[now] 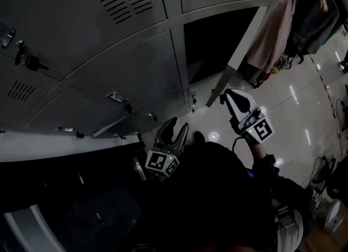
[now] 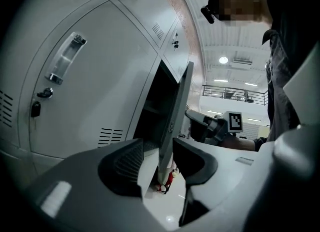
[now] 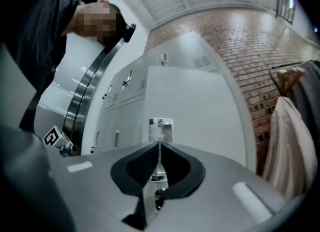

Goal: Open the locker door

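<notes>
Grippers: two, the left gripper [image 1: 180, 124] and the right gripper [image 1: 227, 95]
Marker cubes [image 1: 157, 162] [image 1: 262, 129]: two, one on each
Open locker door [image 1: 235, 63]: one
Cream hanging garment [image 1: 274, 28]: one
Person [image 1: 217, 196]: one

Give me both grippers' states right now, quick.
Left gripper: jaws open, holding nothing.
Right gripper: jaws closed on the door handle.
</notes>
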